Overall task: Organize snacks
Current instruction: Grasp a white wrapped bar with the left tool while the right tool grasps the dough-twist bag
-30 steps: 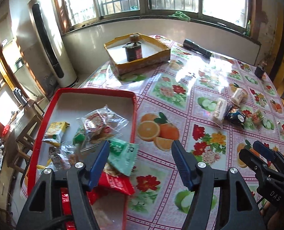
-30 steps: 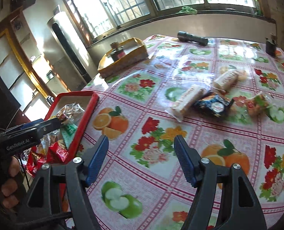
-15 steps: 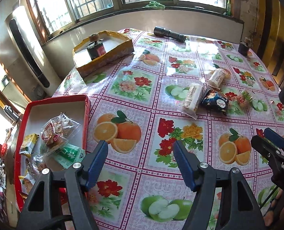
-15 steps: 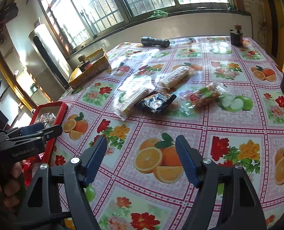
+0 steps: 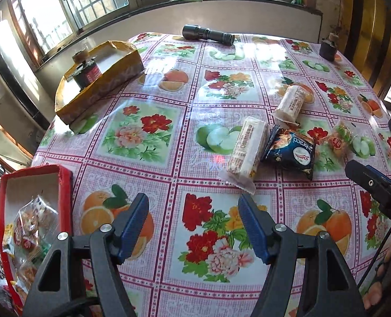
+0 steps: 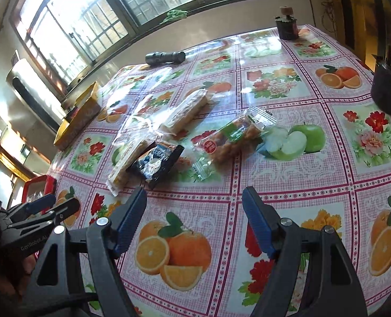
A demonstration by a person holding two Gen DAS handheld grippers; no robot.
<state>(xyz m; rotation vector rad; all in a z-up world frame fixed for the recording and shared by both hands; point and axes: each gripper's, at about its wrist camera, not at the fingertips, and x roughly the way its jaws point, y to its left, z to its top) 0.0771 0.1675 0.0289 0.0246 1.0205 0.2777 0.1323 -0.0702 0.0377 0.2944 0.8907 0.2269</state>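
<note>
Both of your grippers are empty, jaws spread wide, and that suits the moment: four snacks lie loose on the table (image 5: 147,174) and neither tool has anything to carry. Your left gripper (image 5: 192,227) hangs above the cloth with the nearest cracker pack (image 5: 248,148) ahead of its jaws and a little to the right, the dark bag (image 5: 291,153) touching that pack on its far side. The second cracker pack (image 5: 291,103) sits farther ahead, and the clear-wrapped snack (image 5: 339,140) lies well to the right.

The red tray (image 5: 64,185) sits to the left of those jaws, already holding several packets, so it looks like the place where the loose ones belong.

Your right gripper (image 6: 194,219) points at the same cluster; the dark bag (image 6: 157,163) is just ahead and left of its jaws, the clear snack (image 6: 232,138) straight ahead. The wide opening would take either wrapper flat.
</note>
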